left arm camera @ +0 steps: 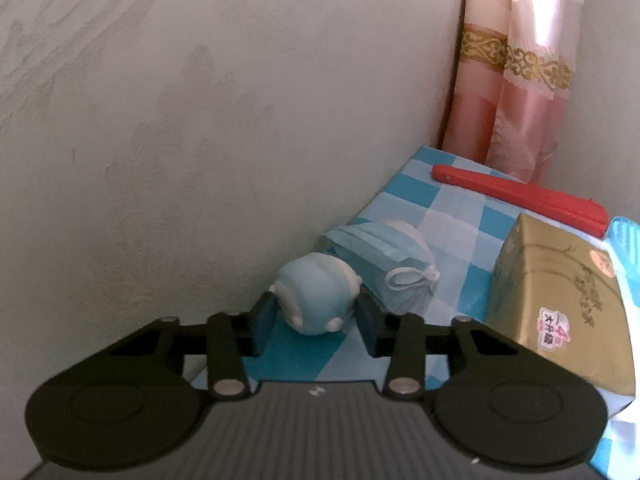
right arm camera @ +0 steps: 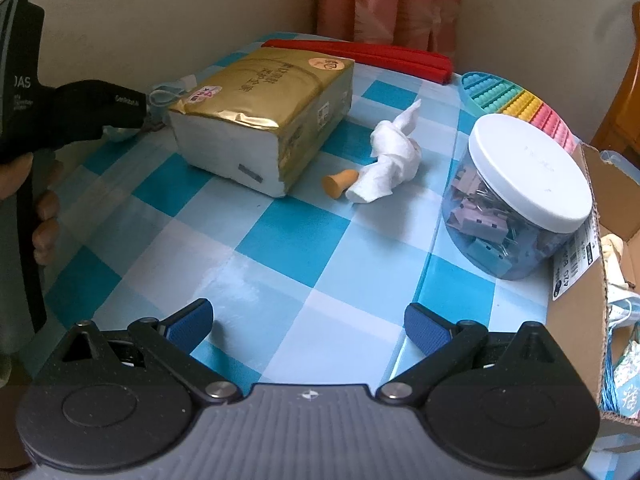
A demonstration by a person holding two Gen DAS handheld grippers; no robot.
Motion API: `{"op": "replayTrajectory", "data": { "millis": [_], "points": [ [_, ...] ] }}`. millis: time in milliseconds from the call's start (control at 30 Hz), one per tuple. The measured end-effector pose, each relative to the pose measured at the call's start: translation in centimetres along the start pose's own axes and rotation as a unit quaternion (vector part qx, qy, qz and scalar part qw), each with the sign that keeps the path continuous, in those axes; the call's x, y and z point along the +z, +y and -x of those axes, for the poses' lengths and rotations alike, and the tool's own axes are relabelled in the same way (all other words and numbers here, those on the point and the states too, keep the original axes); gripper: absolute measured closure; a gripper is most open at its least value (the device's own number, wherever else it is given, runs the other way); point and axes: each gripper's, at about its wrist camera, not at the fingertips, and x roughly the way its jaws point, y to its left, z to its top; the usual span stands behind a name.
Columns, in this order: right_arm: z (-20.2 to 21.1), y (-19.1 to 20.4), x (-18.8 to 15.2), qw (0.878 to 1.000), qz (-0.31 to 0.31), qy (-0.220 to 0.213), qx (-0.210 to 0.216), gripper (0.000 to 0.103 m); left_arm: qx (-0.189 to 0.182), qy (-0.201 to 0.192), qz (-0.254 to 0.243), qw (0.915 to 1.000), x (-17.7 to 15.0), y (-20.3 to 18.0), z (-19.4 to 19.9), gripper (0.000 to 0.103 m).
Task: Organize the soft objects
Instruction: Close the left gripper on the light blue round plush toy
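A pale blue squishy toy [left arm camera: 316, 300] lies on the checked tablecloth by the wall. My left gripper [left arm camera: 316, 320] is open with a finger on each side of the toy, not clamped. A folded blue face mask [left arm camera: 384, 264] lies just behind it. My right gripper [right arm camera: 308, 324] is open and empty above the table's near part. A crumpled white tissue [right arm camera: 394, 160] lies mid-table with a small orange stopper [right arm camera: 340, 182] beside it. The left gripper's body [right arm camera: 80, 108] shows at the left of the right wrist view.
A gold tissue pack [right arm camera: 272, 120] sits left of centre, also in the left wrist view [left arm camera: 568, 300]. A red folded fan [right arm camera: 360, 56] lies at the back. A clear jar of binder clips [right arm camera: 520, 200], a rainbow pop toy [right arm camera: 520, 104] and a cardboard box [right arm camera: 580, 312] stand right.
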Motion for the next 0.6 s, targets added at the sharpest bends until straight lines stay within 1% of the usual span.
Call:
{"op": "replayTrajectory", "data": {
  "millis": [167,433,533,600],
  "points": [
    [0.1,0.1,0.0,1.0,0.0,-0.001,0.001,0.0,-0.001,0.003,-0.001,1.0,0.0,0.3,0.2,0.064],
    [0.3,0.0,0.1,1.0,-0.001,-0.004,-0.001,0.0,-0.015,0.022,-0.012,0.9996,-0.2,1.0,1.6,0.064],
    [0.4,-0.1,0.2,1.0,-0.001,-0.012,-0.011,0.0,-0.02,0.028,-0.009,0.9994,-0.4,1.2,1.7,0.064],
    [0.5,-0.4,0.4,1.0,0.001,-0.018,-0.019,0.0,-0.02,0.03,-0.011,0.9993,-0.3,1.2,1.6,0.062]
  ]
}}
